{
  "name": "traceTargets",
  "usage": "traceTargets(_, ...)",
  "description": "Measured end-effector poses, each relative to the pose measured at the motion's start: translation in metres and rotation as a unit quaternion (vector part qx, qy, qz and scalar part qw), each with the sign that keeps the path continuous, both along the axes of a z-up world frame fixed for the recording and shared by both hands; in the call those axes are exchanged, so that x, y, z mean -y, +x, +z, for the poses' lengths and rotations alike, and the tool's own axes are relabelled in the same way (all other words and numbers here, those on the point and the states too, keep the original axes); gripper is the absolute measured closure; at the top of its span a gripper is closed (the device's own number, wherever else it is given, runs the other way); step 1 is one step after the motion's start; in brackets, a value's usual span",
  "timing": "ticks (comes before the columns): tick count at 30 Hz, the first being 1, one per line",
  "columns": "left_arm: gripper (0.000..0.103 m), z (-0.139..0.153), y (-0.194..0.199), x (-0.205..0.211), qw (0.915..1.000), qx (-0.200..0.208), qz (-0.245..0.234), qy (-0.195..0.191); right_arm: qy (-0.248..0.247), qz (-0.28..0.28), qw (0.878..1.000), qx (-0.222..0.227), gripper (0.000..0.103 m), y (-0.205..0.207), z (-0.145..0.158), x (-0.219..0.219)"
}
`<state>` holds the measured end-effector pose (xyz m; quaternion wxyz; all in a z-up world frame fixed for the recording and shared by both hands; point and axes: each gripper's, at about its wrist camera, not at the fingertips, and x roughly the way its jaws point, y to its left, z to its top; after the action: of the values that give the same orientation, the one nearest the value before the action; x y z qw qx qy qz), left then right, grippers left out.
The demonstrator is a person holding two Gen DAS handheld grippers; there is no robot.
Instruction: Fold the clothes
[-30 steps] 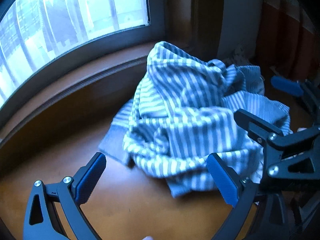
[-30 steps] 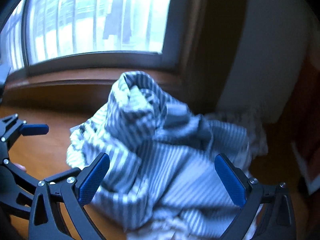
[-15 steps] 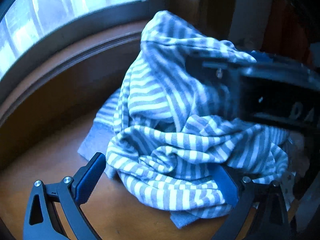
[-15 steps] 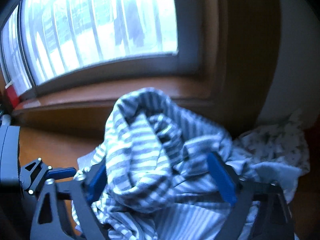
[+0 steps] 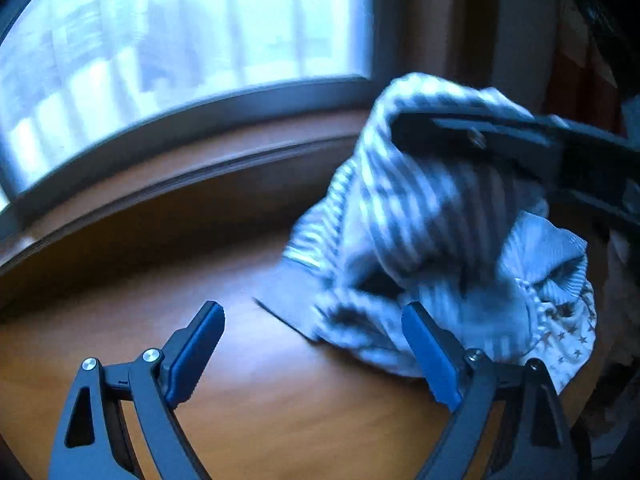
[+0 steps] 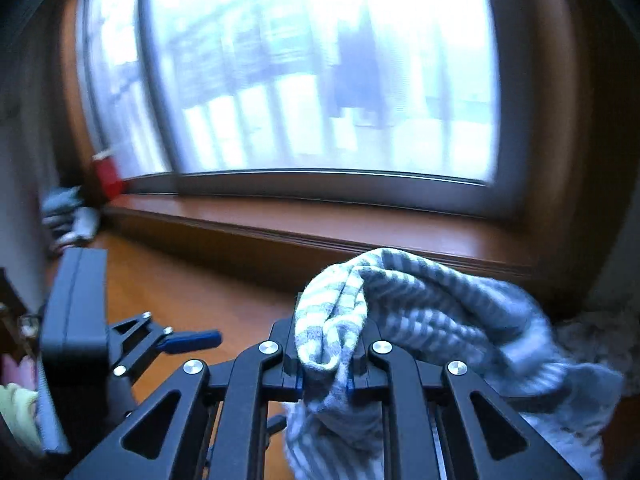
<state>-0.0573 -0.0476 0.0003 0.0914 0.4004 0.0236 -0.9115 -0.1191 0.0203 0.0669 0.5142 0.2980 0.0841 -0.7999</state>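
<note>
On the glossy wooden floor [image 5: 120, 280], right gripper [image 6: 325, 376] fingers close, pinching the rumpled striped knit [image 6: 420, 300] (left gripper [image 5: 312, 352] closing, empty).

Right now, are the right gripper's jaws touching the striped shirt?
Touching. In the right wrist view the right gripper has its jaws closing on a bunched fold of the striped shirt, the cloth pinched between them and spilling over the top.

No readable text, label, brand, number or sign shows in either wrist view.
</note>
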Motion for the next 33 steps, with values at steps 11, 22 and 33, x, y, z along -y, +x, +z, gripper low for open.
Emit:
traceTargets(11,0.012,-0.001,0.112,0.102,0.9935,0.01,0.113,0.014,0.015,0.075,0.993,0.085,0.084,0.101,-0.043,0.096)
traceTargets(22,0.012,-0.004,0.135,0.113,0.9996,0.016,0.012,0.021,0.04,-0.063,0.994,0.076,0.053,0.122,-0.059,0.077)
traceTargets(33,0.012,0.001,0.101,0.093,0.9965,0.011,-0.072,0.041,0.024,-0.212,0.97,0.115,0.043,0.039,-0.053,0.031)
